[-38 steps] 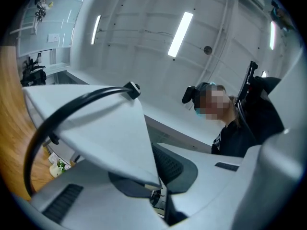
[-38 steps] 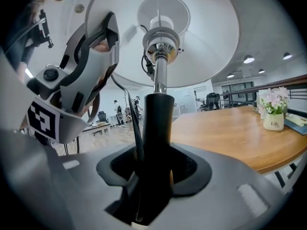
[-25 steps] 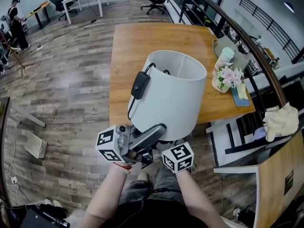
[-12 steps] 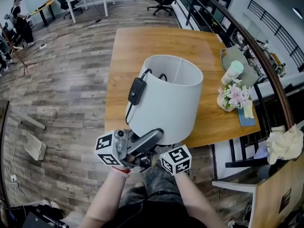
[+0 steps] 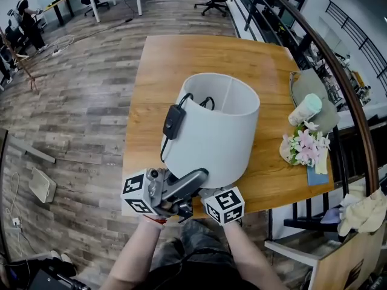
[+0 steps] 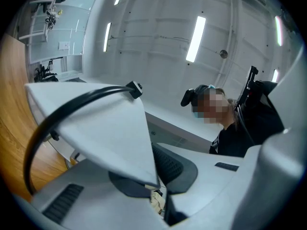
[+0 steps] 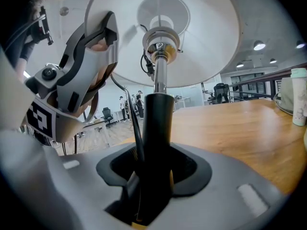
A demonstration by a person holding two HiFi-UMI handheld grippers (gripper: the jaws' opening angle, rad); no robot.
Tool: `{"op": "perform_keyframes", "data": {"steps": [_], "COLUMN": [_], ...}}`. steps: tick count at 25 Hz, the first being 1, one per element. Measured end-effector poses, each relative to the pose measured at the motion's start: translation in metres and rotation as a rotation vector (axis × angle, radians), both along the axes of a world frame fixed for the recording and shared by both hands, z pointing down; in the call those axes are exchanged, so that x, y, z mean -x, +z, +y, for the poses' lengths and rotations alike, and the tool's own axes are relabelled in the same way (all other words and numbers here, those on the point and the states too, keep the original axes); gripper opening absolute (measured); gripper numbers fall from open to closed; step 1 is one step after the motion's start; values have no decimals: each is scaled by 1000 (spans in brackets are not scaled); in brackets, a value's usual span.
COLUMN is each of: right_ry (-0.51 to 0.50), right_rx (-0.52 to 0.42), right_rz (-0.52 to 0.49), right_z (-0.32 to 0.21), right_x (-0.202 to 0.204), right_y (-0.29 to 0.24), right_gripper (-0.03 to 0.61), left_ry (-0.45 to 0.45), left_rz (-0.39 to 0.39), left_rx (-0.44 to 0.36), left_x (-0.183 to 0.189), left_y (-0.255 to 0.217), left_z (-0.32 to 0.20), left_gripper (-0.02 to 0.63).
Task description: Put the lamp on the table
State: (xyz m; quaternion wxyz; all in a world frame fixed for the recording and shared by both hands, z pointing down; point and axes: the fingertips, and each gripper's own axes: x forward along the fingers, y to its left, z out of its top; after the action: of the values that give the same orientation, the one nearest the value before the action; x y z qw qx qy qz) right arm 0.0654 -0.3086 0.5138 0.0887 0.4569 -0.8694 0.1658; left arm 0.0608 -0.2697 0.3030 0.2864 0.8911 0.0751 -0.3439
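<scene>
A lamp with a white drum shade (image 5: pixel 211 128) hangs tilted over the near edge of the wooden table (image 5: pixel 181 59). Its black cord with an inline switch (image 5: pixel 172 121) runs down the shade's left side. My left gripper (image 5: pixel 192 183) is shut on the shade's lower rim; in the left gripper view the jaws (image 6: pixel 153 186) pinch the white shade wall (image 6: pixel 105 133). My right gripper (image 7: pixel 153 176) is shut on the lamp's black stem (image 7: pixel 158 123), under the shade (image 7: pixel 163 37). In the head view only its marker cube (image 5: pixel 225 205) shows. The lamp's base is hidden.
At the table's right side stand a vase of pink flowers (image 5: pixel 304 147), a white bottle (image 5: pixel 305 109), a grey bag (image 5: pixel 314 86) and a blue book (image 5: pixel 318 175). A dark railing (image 5: pixel 347 101) runs along the right. Desks, chairs and a person (image 5: pixel 27 11) are far back left.
Both grippers have carried the lamp forward: the table's near edge, earlier well ahead of the grippers, now lies right beneath them. Both grips are unchanged.
</scene>
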Motion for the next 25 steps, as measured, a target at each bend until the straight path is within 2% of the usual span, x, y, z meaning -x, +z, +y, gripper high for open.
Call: {"op": "perform_keyframes", "data": {"steps": [13,25], "right_ry": [-38,-61], "right_rx": [13,-15], "right_rz": [6,9], "right_z": [-64,-96], "right_x": [-23,-20], "right_y": [15,17], "right_gripper": [202,204], "left_ry": [-32,-65], "left_rz": [-5,1], "left_rx": [35,25], "left_x": [-26,-22], "left_y": [15,17], "left_z": [-66,-99], "left_gripper": [0,2]}}
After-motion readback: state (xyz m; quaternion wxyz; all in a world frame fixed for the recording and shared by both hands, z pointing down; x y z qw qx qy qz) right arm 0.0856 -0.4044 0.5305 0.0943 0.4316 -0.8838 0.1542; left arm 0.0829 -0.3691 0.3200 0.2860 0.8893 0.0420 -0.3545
